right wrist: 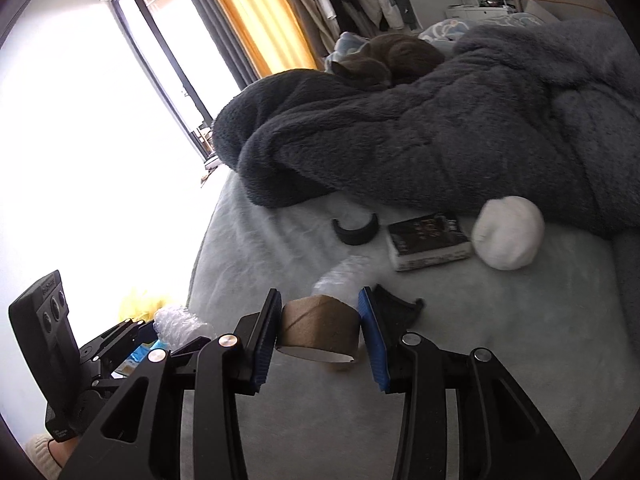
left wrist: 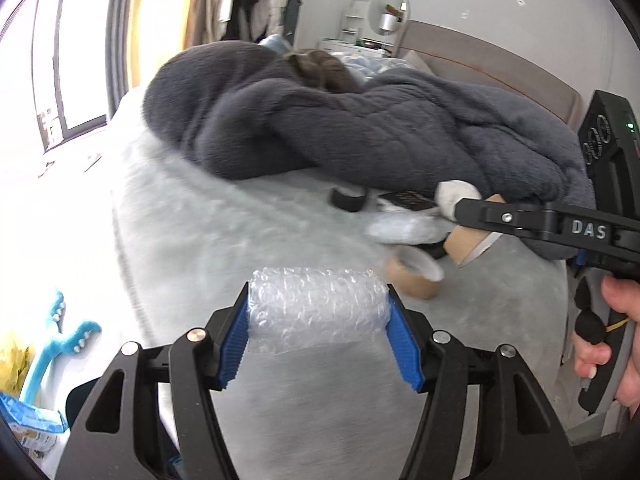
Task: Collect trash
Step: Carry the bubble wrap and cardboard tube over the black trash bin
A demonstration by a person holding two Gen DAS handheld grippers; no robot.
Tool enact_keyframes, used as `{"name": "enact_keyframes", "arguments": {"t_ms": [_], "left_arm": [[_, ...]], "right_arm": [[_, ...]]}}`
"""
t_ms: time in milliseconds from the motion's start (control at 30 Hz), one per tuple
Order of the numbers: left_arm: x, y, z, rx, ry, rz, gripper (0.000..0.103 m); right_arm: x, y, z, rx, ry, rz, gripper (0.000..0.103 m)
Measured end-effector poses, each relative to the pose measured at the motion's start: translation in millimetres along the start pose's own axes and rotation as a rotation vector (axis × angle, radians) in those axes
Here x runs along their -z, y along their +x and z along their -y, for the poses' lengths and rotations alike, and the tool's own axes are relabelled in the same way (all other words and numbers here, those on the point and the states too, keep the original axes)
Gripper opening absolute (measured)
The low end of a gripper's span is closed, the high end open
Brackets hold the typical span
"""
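Left hand-held gripper (left wrist: pixel 318 334) grips bubble wrap (left wrist: pixel 316 312) over the pale bed (left wrist: pixel 192 240).

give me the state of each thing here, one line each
left gripper: shut on the bubble wrap roll
bubble wrap roll: held, lifted off the bed
right gripper: shut on the cardboard tube
cardboard tube: held between the fingers
book: closed, lying flat on the bed
dark blanket: bunched up
cat: curled up on the blanket
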State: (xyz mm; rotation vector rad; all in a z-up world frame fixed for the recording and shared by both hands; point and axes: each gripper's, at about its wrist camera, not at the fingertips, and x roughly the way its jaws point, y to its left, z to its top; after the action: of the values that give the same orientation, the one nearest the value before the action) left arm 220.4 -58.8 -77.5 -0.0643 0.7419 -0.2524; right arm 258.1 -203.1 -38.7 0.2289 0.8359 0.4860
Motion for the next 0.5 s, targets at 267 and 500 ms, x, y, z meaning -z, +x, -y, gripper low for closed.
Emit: {"name": "enact_keyframes", "arguments": {"t_ms": [267, 500], "left_arm": [[13.5, -5.1, -58.8, -0.062, -0.102, -0.053, 0.065], [32.0, -11.9, -106.9, -0.126, -0.163, -0.113, 0.065]], "right_arm": [[-4.3, 23.6, -46.2, -0.034, -0.052, -0.016, 0.041], [-5.4, 42.7, -86.9, -0.065, -0.093, -0.030, 0.041]]}}
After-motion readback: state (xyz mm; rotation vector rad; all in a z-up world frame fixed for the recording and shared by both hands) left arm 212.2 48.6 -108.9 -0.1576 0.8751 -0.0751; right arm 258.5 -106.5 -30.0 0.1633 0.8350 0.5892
